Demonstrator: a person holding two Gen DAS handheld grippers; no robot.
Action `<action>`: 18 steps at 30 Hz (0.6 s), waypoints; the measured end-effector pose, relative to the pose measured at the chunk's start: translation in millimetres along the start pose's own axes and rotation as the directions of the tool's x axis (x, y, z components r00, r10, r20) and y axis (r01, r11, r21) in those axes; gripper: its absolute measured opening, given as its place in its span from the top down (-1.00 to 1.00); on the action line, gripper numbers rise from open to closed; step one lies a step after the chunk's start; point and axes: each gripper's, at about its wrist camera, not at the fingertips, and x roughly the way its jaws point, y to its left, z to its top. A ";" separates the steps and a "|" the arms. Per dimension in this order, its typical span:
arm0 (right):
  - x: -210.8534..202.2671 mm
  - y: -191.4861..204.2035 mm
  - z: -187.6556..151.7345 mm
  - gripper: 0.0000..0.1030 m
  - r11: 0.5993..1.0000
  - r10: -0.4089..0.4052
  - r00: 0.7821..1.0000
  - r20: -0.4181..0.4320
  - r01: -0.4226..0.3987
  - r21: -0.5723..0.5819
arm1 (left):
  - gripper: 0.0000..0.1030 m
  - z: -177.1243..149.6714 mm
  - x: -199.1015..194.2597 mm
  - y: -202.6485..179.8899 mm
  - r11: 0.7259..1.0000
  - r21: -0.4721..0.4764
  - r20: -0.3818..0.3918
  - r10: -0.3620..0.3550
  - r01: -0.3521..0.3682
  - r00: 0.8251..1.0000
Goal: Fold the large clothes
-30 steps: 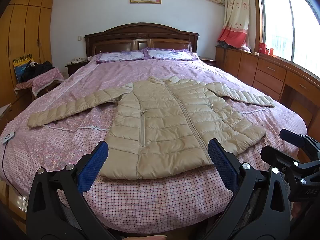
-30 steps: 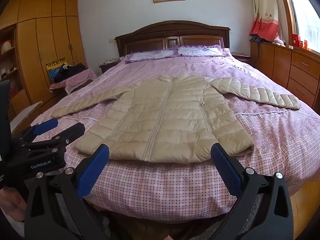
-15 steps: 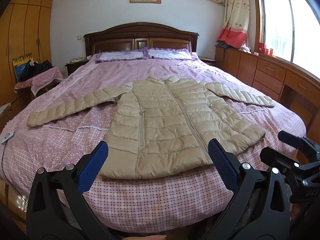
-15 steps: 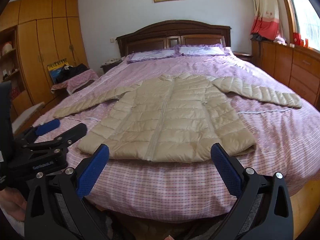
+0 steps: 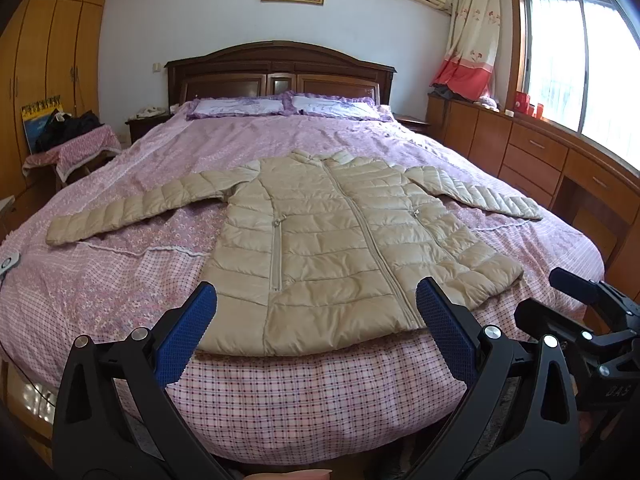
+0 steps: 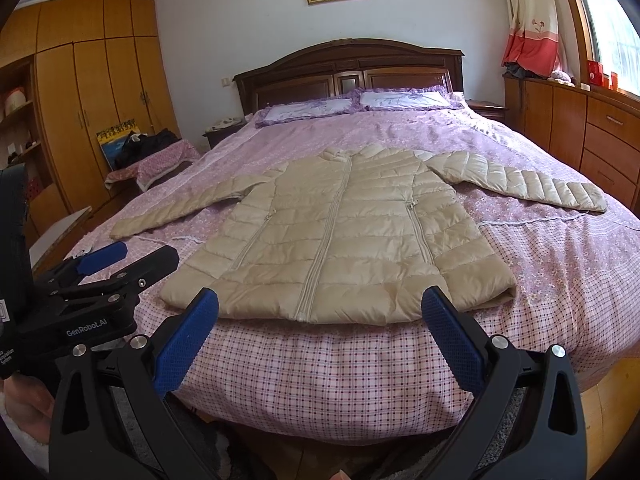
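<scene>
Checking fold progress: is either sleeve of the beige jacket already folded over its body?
No, both sleeves of the jacket lie spread out flat on the bed.

Both tongs are matte black plastic frames with triangular cut-outs and round silver screw heads. The left tongs (image 5: 316,320) and the right tongs (image 6: 320,320) each carry two fingers faced with textured blue pads (image 5: 188,332). White lettering reads "GenRobot.AI" on the left unit's side and "DAS" on the right unit's.
</scene>
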 end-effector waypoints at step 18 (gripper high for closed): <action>-1.5 1.3 1.7 -0.90 1.000 0.003 1.000 0.004 -0.003 -0.001 | -0.92 -1.1 2.4 0.4 1.000 0.004 -0.005 0.007 -0.007 1.000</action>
